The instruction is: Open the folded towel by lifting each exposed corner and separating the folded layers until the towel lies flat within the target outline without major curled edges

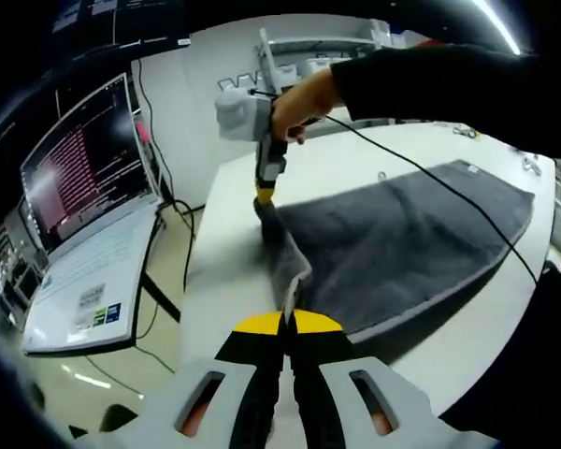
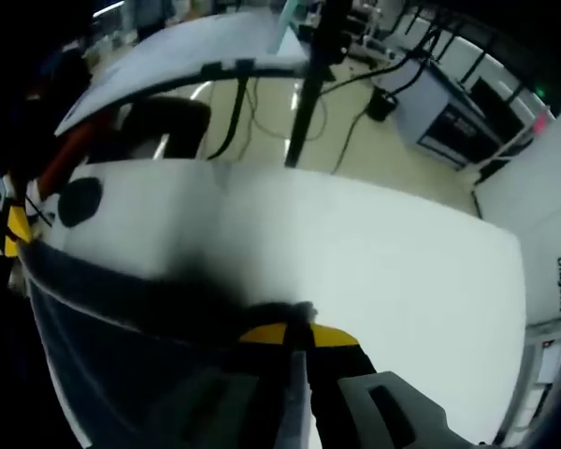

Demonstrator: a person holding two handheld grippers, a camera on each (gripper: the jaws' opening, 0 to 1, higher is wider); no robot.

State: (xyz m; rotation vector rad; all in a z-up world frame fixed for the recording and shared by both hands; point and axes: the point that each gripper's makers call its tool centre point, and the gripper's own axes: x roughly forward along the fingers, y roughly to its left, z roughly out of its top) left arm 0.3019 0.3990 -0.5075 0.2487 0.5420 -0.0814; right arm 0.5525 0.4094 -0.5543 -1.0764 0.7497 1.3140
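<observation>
Both grippers, left gripper (image 1: 286, 323) and right gripper (image 1: 266, 208), clamp one raised edge of the grey towel (image 1: 402, 234) spread across the white table (image 1: 224, 281), beside an open laptop (image 1: 84, 234).

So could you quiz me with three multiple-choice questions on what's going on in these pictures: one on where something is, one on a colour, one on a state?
1. Where does the open laptop computer stand?
A. On the towel
B. On a stand beside the white table
C. On the floor

2. What colour is the terry-cloth towel?
A. Dark grey
B. Red
C. White

3. What is the right tool doing?
A. Lying idle
B. Hanging open above the towel
C. Shut on a towel corner

Answers: 1 B, a gap of floor separates it from the table; 2 A, grey with paler edging; 3 C, the fabric rises to its tips.
</observation>
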